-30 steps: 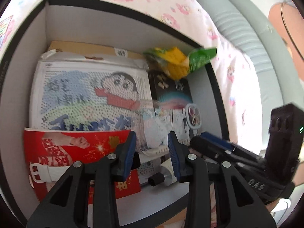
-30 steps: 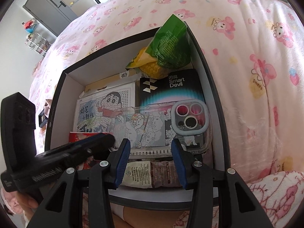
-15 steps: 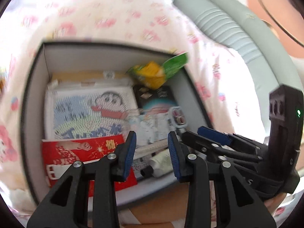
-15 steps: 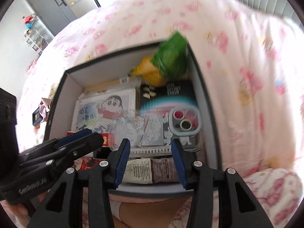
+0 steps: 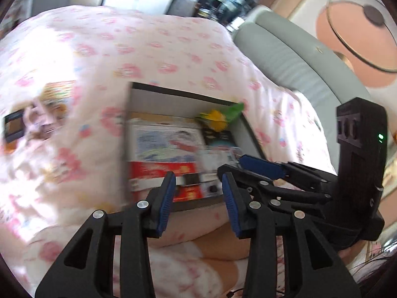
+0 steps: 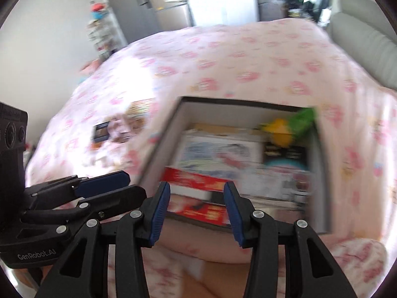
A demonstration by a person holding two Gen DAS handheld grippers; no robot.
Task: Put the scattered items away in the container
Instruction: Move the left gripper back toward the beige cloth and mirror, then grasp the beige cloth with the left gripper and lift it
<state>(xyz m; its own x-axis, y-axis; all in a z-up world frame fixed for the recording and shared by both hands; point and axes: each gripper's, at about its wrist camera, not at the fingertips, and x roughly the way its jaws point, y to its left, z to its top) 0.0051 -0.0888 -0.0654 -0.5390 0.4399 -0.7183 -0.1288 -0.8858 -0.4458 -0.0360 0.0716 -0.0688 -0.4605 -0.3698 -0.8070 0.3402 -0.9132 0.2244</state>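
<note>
A black-rimmed box (image 5: 188, 94) (image 6: 163, 149) sits on a pink patterned bedspread. It holds a cartoon picture sheet (image 5: 163, 144) (image 6: 218, 154), a red packet (image 5: 158, 173) (image 6: 198, 181), a black box (image 6: 285, 154) and a green and yellow snack bag (image 5: 220, 119) (image 6: 290, 126). My left gripper (image 5: 197, 198) is open and empty, in front of the box's near edge. My right gripper (image 6: 197, 206) is open and empty too, over the near edge. Loose items (image 5: 34, 124) (image 6: 116, 129) lie on the bedspread left of the box. Both views are blurred.
A grey padded headboard (image 5: 297, 64) (image 6: 359, 39) runs along the right. A grey cabinet (image 6: 148, 2) and shelves stand beyond the bed. The other gripper shows in each view, right (image 5: 310, 181) and left (image 6: 74, 193).
Both grippers have pulled back and up from the box, so it looks smaller and farther. The view has swung left, showing the loose items on the bedspread. Both stay open and empty.
</note>
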